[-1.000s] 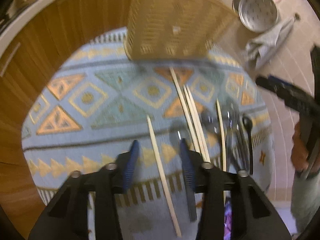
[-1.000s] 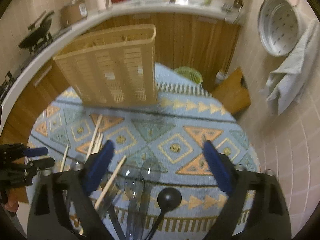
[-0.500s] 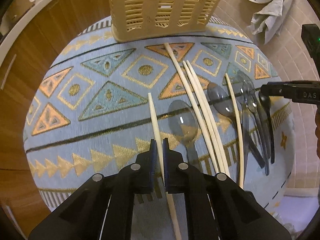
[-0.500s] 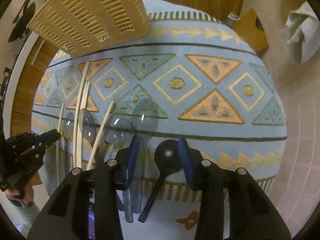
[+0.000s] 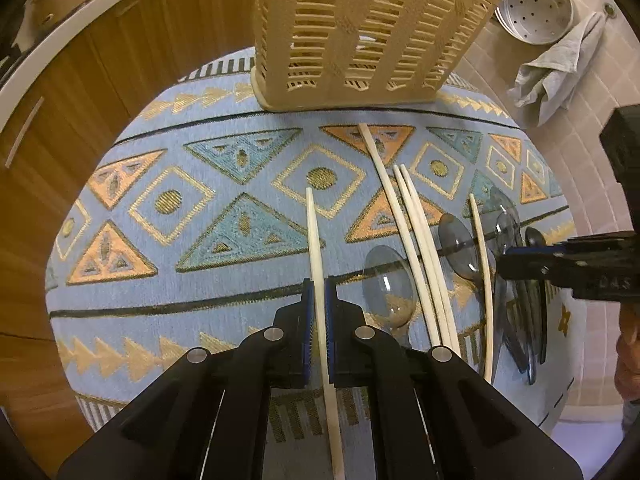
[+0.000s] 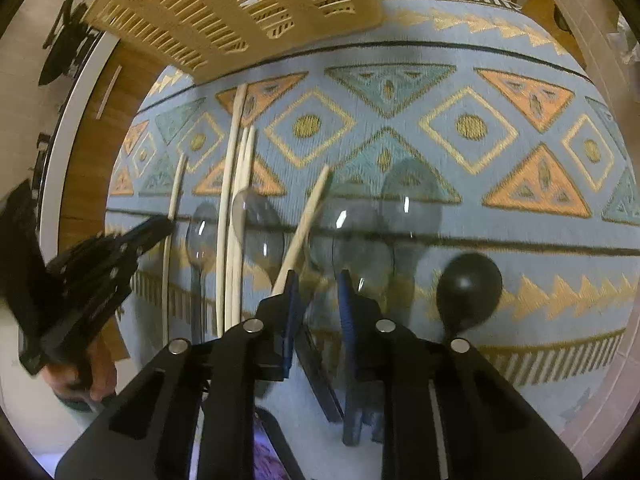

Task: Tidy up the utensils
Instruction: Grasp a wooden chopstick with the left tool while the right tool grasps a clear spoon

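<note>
Blue pads of the left tool [image 5: 319,320] are pressed onto a single pale chopstick [image 5: 314,248], which runs between them and on away from the camera across the patterned cloth [image 5: 208,240] that covers the desk. The right tool [image 6: 316,312] has just been closing; its pads stand narrowly apart over the handles of the smoky clear spoons [image 6: 360,248], and whether they press on one I cannot tell. A black spoon [image 6: 468,284] lies just beside it on the right. Between the two tools lie more chopsticks [image 5: 420,248] mixed with other clear spoons [image 5: 388,288]. Farther off, at the cloth's far edge, stands the slatted cream utensil basket [image 5: 360,36]. Beyond it, a perforated metal pan [image 5: 532,0] and a grey towel [image 5: 556,68] hang against the tiled wall.
</note>
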Demonstrator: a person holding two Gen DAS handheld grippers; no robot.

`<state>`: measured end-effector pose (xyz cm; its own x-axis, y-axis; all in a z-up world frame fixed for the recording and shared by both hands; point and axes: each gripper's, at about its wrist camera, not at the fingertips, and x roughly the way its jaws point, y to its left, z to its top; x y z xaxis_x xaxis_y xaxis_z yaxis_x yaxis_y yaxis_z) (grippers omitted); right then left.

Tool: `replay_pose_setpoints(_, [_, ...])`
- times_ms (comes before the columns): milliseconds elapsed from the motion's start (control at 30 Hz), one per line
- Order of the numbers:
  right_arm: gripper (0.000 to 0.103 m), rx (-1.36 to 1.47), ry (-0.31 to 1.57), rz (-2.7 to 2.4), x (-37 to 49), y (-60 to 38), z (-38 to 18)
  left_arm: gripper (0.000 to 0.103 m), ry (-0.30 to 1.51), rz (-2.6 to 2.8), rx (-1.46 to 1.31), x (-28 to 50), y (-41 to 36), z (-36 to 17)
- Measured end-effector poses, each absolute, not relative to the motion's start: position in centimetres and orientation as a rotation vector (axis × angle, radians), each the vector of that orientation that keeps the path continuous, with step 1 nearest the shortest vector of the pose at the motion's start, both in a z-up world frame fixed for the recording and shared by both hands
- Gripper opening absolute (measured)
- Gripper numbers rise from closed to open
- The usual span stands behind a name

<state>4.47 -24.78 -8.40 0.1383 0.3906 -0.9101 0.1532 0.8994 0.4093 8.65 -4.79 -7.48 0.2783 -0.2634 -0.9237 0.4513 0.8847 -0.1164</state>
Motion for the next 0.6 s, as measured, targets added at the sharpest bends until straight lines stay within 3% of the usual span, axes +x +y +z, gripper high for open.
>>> replay_pose_setpoints(200, [0.003, 0.368, 1.420, 0.194, 6.0, -23.5, -8.2, 0.003, 1.193, -0.485, 0.142, 9.2, -3.2, -7.0])
replay_pose_setpoints(567, [0.003, 0.334, 1.345, 0.209, 6.3, -24.0, -6.8, 0.000, 1.295, -0.579, 0.032, 11.0, -1.4, -7.4])
replay_pose_setpoints(600, [0.003, 0.337, 1.346, 0.217, 6.2, -24.1, -6.8, 0.007, 1.302, -0.586, 0.032, 10.8, -1.5, -7.4])
